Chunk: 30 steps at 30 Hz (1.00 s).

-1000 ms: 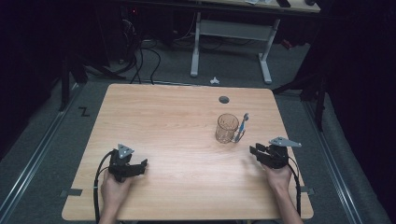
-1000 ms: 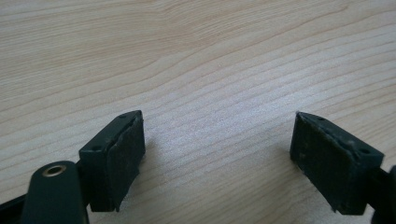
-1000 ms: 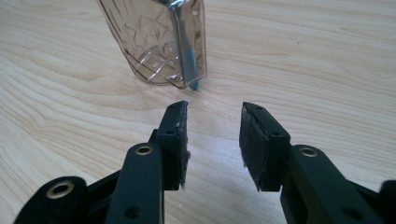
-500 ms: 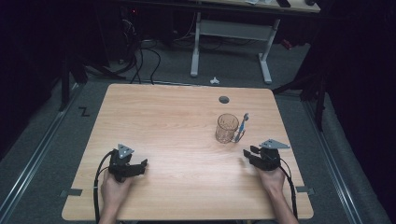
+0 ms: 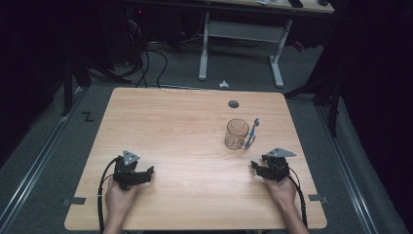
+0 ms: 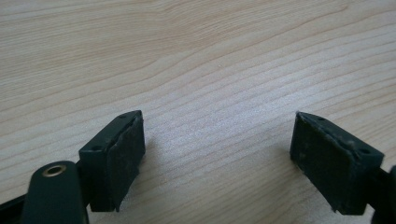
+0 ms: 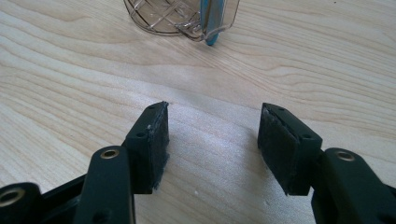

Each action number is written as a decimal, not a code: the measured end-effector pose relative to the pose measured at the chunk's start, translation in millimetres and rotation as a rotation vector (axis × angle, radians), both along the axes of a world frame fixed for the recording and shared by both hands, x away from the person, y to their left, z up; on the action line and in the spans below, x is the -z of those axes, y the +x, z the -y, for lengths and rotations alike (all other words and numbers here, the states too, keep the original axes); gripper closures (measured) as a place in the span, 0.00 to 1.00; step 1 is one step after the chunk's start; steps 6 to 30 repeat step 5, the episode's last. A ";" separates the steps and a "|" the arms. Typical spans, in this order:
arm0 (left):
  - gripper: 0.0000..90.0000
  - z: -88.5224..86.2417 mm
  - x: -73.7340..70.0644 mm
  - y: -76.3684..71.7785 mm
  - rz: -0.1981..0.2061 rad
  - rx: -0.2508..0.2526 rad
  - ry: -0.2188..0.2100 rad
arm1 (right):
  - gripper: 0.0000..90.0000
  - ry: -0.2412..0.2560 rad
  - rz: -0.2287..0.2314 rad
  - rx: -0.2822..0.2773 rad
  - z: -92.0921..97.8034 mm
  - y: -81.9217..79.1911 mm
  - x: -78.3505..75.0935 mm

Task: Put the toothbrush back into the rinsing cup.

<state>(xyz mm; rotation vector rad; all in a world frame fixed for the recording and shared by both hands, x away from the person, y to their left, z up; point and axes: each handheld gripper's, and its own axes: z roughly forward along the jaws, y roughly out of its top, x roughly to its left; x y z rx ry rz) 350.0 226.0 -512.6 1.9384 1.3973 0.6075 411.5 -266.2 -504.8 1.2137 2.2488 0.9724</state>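
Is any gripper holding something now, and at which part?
Nothing is held: the left gripper and right gripper are open over bare table.

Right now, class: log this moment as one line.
left gripper: open, empty | right gripper: open, near clear ribbed plastic cup | blue-handled toothbrush: beside cup

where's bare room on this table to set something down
Free: the whole left half of the table, and the strip between the left gripper and right gripper. Crowded only right of centre, where the toothbrush leans against the glass cup.
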 end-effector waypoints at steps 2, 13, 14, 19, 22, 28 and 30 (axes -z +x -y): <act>0.20 0.0 0.0 0.0 0.000 0.000 0.000 | 0.48 0.000 0.000 0.003 -0.1 0.0 0.0; 0.21 0.0 0.0 0.0 0.000 0.000 0.000 | 0.48 0.001 0.000 0.003 -0.1 0.0 0.0; 0.21 0.0 0.0 0.0 0.000 0.000 0.000 | 0.48 0.001 0.000 0.003 -0.1 0.0 0.0; 0.21 0.0 0.0 0.0 0.000 0.000 0.000 | 0.48 0.001 0.000 0.003 -0.1 0.0 0.0; 0.21 0.0 0.0 0.0 0.000 0.000 0.000 | 0.48 0.001 0.000 0.003 -0.1 0.0 0.0; 0.21 0.0 0.0 0.0 0.000 0.000 0.000 | 0.48 0.001 0.000 0.003 -0.1 0.0 0.0; 0.21 0.0 0.0 0.0 0.000 0.000 0.000 | 0.48 0.001 0.000 0.003 -0.1 0.0 0.0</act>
